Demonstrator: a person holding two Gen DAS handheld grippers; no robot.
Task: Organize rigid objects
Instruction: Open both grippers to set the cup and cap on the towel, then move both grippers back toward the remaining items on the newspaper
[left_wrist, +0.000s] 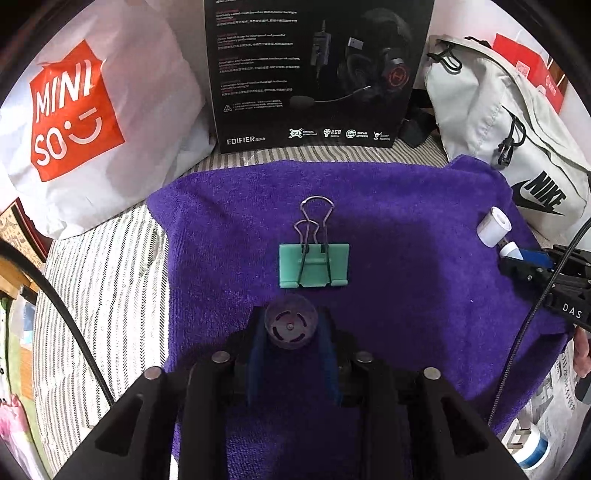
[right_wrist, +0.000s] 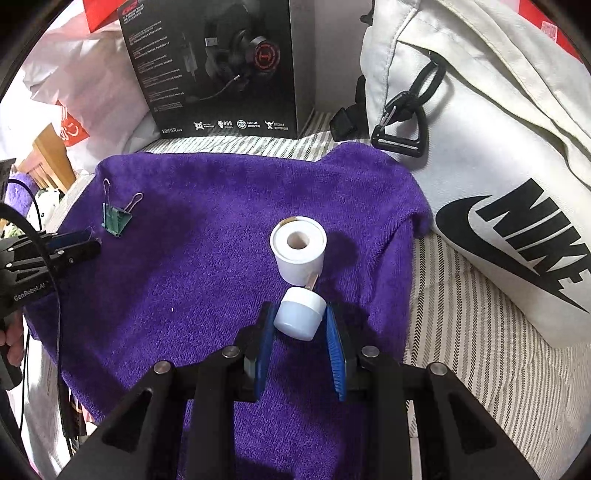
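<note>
Nearest your left gripper (left_wrist: 291, 328) sits a small dark purple cap (left_wrist: 290, 326), round with curved slots in its face, between the blue pads; the left pad hugs its side, but you cannot tell from this view whether both press on it. Just beyond it a mint-green binder clip (left_wrist: 313, 265) lies flat on the purple towel (left_wrist: 406, 221), its wire handles pointing away from you. The towel is plush terry and has open room to the left and right of the clip.

Your right gripper (right_wrist: 300, 318) clamps a small white jar (right_wrist: 300, 314), smooth plastic, tilted with its base toward the camera. Touching its far side is a short white cylinder (right_wrist: 298, 246) with a round hole in its top, standing near the towel's middle in that view.

Both grippers point steeply down at the towel.

The far edge is walled by a black headphone box (left_wrist: 314, 74). A white shopping bag (left_wrist: 92, 122) crowds the left side, a pale canvas bag (right_wrist: 480, 166) the right. Striped cloth (left_wrist: 110, 277) shows around the towel.
</note>
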